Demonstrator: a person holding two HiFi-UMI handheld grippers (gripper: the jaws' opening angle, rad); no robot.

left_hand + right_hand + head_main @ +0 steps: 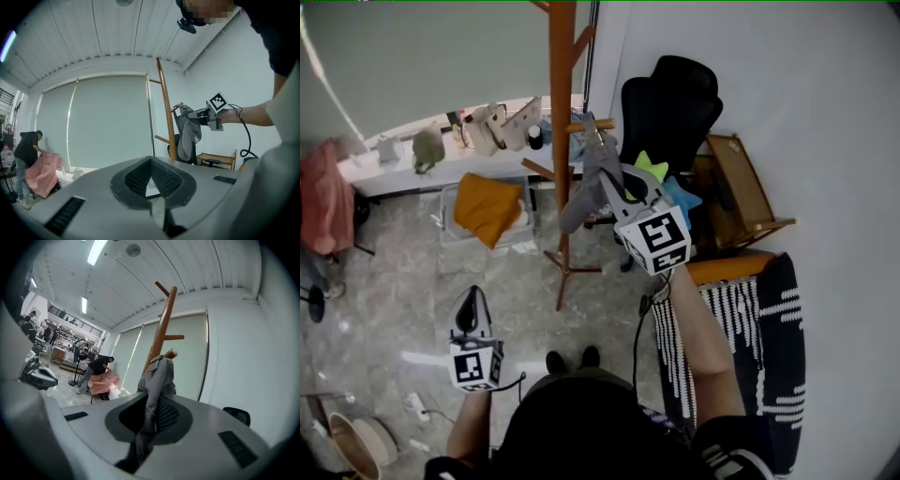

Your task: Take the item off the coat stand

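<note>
The tall brown wooden coat stand (562, 141) rises in the upper middle of the head view, its feet spread on the grey marbled floor (506, 291). A grey fabric cap (592, 178) hangs just right of the pole, its top against the end of a short side peg (592, 124) and the rest drooping down towards the centre of the frame.

The right tongs (617, 187) reach up from the lower right and are pressed together on the cap; in the right gripper view a fold of the grey cloth runs down between the two dark ribbed pads (165, 414) and fills the gap there.

The left tongs (472, 302) hang low in the lower left of the head view, well apart from the stand. Their pads meet at the tips with nothing between them.

Behind the stand, at the upper right, stands a black office chair (670, 103), with a low wooden side table (741, 187) beside it. A mustard-orange cloth (487, 208) lies in a pale bin left of the stand. At the far left of the right gripper view, a person (97, 365) bends over a pink cloth.
</note>
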